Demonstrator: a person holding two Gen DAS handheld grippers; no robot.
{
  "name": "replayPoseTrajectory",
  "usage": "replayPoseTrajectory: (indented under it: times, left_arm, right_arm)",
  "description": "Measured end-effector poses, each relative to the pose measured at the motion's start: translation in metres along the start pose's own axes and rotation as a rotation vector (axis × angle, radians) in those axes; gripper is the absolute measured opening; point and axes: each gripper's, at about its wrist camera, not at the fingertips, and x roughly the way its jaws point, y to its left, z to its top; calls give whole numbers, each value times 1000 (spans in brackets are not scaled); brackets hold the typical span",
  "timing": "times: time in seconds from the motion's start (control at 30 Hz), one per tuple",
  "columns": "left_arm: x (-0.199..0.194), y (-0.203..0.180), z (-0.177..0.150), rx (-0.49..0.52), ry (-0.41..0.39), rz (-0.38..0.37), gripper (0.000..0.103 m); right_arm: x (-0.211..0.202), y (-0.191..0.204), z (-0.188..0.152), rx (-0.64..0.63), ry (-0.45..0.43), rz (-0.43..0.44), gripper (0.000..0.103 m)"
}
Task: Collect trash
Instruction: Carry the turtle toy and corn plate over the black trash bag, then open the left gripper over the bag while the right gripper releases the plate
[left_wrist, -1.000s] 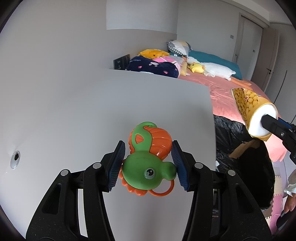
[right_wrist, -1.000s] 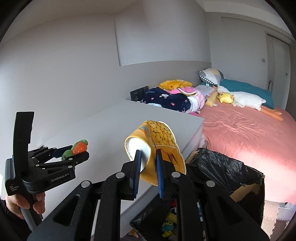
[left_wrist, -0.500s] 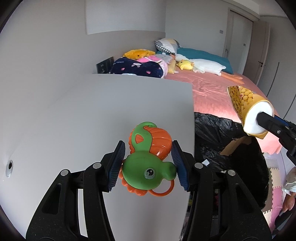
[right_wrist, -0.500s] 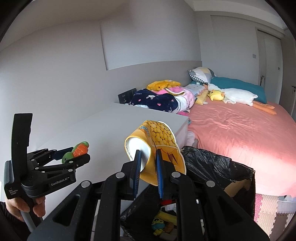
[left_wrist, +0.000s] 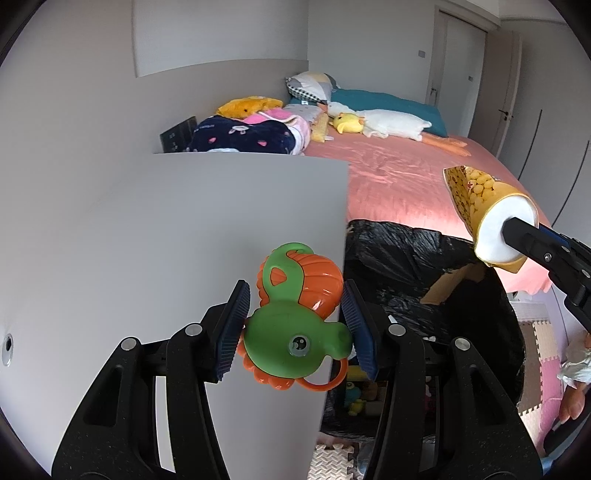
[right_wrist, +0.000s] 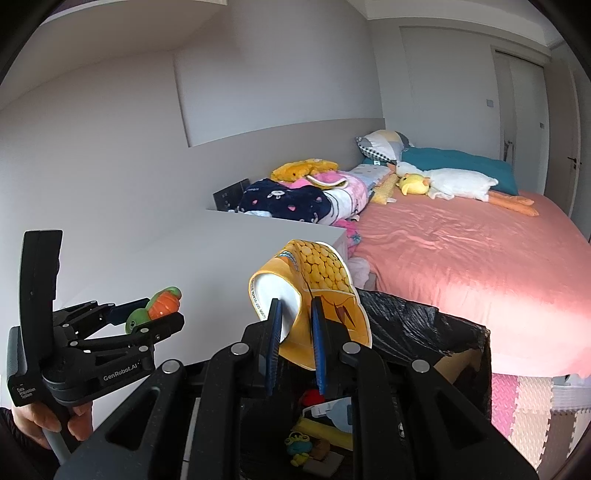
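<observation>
Both tongs are loaded. Low in the left wrist view, the left tongs (left_wrist: 295, 328) pinch a green and orange toy (left_wrist: 297, 328) between their blue pads, which press on it from both sides. It hangs over the right edge of the white table (left_wrist: 166, 236), which fills the left and middle of that frame. Seen from the right wrist camera, the same left tongs (right_wrist: 147, 315) sit at lower left, gripped by a bare hand (right_wrist: 55, 421) near the bottom corner, with the toy (right_wrist: 157, 308) poking out of them.

At bottom centre of the right wrist view, the right tongs (right_wrist: 295, 332) are clamped on the rim of a yellow corn-print paper cup (right_wrist: 314, 284), one pad inside its white mouth and one outside. The cup tilts away, and in this frame it appears above the near rim of the black trash bag (right_wrist: 417, 328). In the left wrist view that cup (left_wrist: 487, 214) shows at the right edge, above the bag (left_wrist: 399, 266).

The bag stands just beside the table, open, with small colourful bits at its bottom that are hard to make out.

Beyond it lies the bed (right_wrist: 461, 251) with a pink sheet. At its far end, toward upper centre, are folded blankets (right_wrist: 295, 199), a plush duck (right_wrist: 439, 182) and a teal pillow (right_wrist: 461, 158).
</observation>
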Motion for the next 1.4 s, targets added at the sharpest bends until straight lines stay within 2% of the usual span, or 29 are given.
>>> replayPoseTrajectory:
  times: [0.63, 0.83, 1.17, 1.23, 1.27, 1.3, 1.33, 1.37, 1.4]
  left_arm:
    - [14, -46, 15, 83, 8, -67, 51]
    - [18, -58, 17, 100, 16, -103, 33]
    - [24, -71, 15, 128, 31, -117, 32]
    - [24, -73, 16, 131, 32, -127, 32]
    - [23, -73, 16, 130, 27, -131, 34]
    - [23, -73, 17, 125, 27, -135, 50]
    - [24, -73, 17, 123, 27, -142, 64]
    - [23, -73, 16, 125, 19, -142, 88]
    - [20, -74, 16, 130, -3, -130, 92]
  right_arm:
    - [-11, -45, -4, 65, 0, -75, 17]
    - [-15, -58, -6, 90, -5, -102, 17]
    - [-10, -74, -9, 126, 16, -146, 17]
    - [-7, -79, -9, 149, 25, -178, 38]
    - [-7, -81, -9, 162, 20, -196, 60]
    - [-10, -84, -10, 180, 3, -219, 74]
    - [-13, -87, -11, 202, -21, -241, 77]
    - [-15, -89, -11, 213, -29, -247, 78]
    - [-16, -92, -11, 226, -28, -248, 79]
